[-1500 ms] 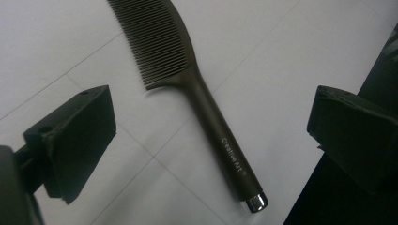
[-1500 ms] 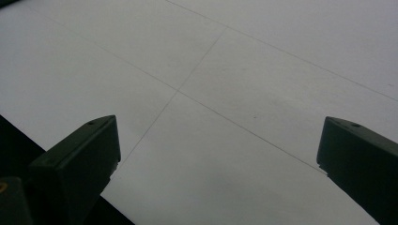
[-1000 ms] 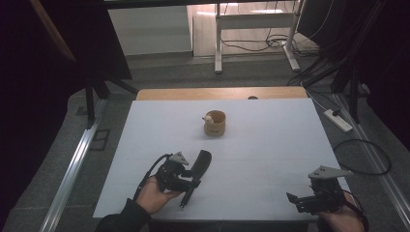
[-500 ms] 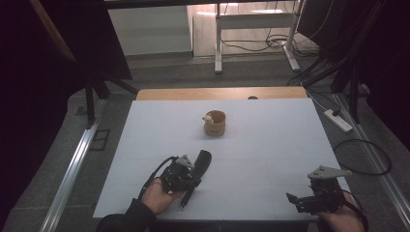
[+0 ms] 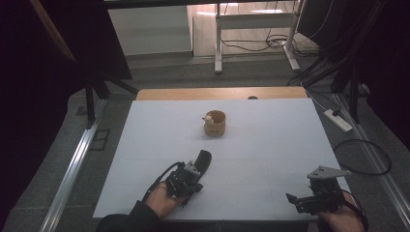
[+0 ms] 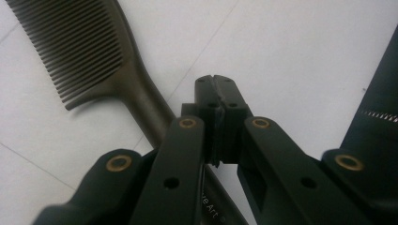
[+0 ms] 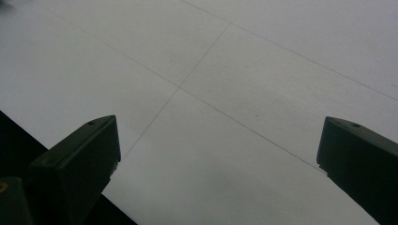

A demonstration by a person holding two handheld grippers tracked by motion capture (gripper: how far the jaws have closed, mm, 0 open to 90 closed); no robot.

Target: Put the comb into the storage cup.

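Observation:
A dark comb (image 5: 203, 158) lies flat on the white table (image 5: 270, 140), near the front left. In the left gripper view its teeth (image 6: 94, 51) sit at the upper left, and its handle runs down under the jaws. My left gripper (image 5: 193, 171) rests low over that handle. The jaws meet at the tip (image 6: 216, 82) with nothing visible between them. At the front right, my right gripper (image 5: 292, 199) hangs over bare table, its jaws wide apart (image 7: 219, 125) and empty. A small wooden cup (image 5: 214, 123) with a white piece on its rim stands mid-table.
The table's front edge runs just under both hands. A wooden strip (image 5: 222, 93) borders the far edge. On the floor to the right lie a power strip (image 5: 338, 121) and a looped cable (image 5: 362, 157). Dark stands rise at the left.
My left gripper has sunk a little and shifted right, closer onto the comb's handle. The comb, the cup and my right gripper stay where they were.

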